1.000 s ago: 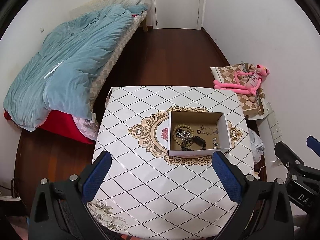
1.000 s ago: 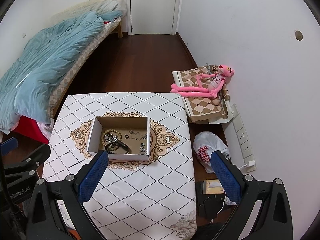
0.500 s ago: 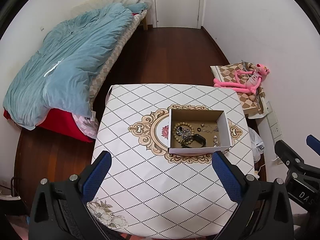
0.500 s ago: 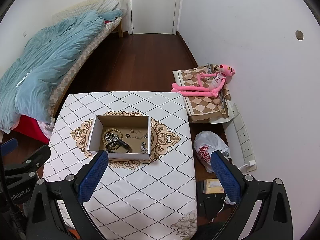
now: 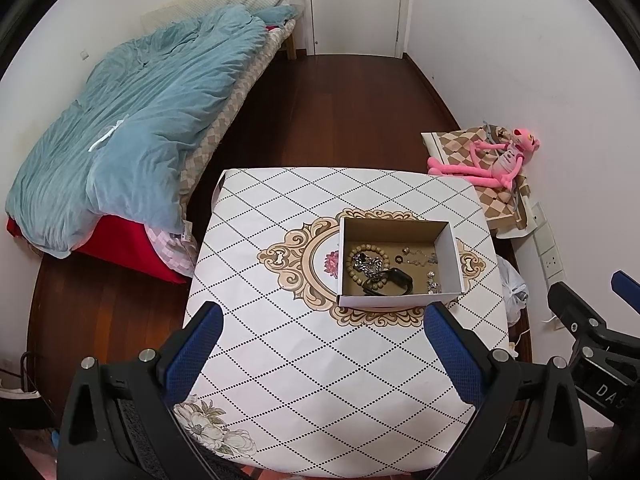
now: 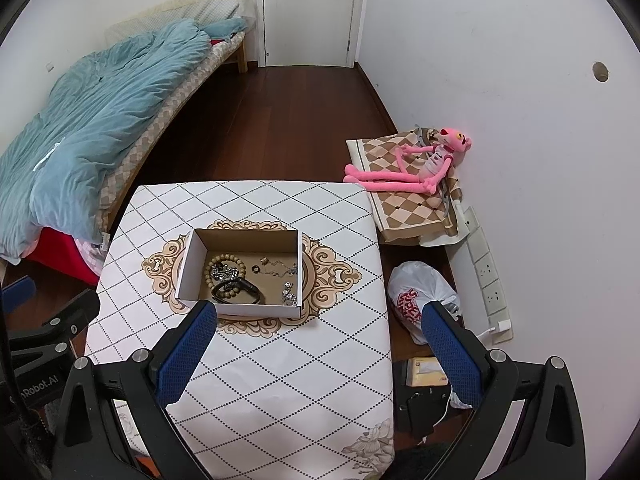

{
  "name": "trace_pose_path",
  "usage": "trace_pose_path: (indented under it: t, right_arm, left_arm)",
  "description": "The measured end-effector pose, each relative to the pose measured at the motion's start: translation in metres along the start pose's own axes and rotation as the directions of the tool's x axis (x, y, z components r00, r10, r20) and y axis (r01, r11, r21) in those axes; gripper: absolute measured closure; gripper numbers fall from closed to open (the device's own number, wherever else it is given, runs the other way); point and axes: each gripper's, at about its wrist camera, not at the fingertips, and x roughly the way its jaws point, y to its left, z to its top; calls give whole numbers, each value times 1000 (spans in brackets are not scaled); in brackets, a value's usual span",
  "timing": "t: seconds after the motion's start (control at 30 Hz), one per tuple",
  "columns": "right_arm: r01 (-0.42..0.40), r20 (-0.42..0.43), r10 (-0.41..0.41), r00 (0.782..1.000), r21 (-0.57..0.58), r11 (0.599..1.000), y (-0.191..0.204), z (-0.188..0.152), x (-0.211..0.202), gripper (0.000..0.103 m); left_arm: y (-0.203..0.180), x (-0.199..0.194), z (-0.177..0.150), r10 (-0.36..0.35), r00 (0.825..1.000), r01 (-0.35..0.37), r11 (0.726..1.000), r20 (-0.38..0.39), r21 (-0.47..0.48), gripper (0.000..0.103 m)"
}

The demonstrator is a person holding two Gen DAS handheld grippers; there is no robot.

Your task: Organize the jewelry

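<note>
An open cardboard box (image 5: 448, 248) (image 6: 188, 264) stands on the patterned table (image 5: 312, 360) (image 6: 280, 368). Inside lie a wooden bead bracelet (image 5: 356, 250) (image 6: 224, 259), a silver chain (image 5: 370, 266) (image 6: 222, 271), a black band (image 5: 394, 282) (image 6: 240, 292) and small silver pieces (image 5: 432, 280) (image 6: 289, 294). My left gripper (image 5: 322, 316) is open and empty, held above the table short of the box. My right gripper (image 6: 320, 316) is open and empty, above the table's near right part.
A bed with a blue duvet (image 5: 132, 120) (image 6: 88, 128) stands left. A pink plush toy (image 5: 496, 160) (image 6: 420, 164) lies on a checked cushion by the right wall. A white plastic bag (image 6: 420, 296) sits on the floor right of the table. A white door (image 5: 356, 4) is at the far end.
Both grippers have pulled back and up slightly, so the table and box look a little smaller and farther. Both stay open; the box contents are unchanged.
</note>
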Motion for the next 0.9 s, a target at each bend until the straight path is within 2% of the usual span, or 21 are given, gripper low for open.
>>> trace_pose_path:
  t: [0.9]
  right_arm:
    - [2,-2,-2,1000,-11,1000,0,1,1,0]
  left_arm:
    - [-1,-3,0,-1,1000,1,1000,1,-5,1]
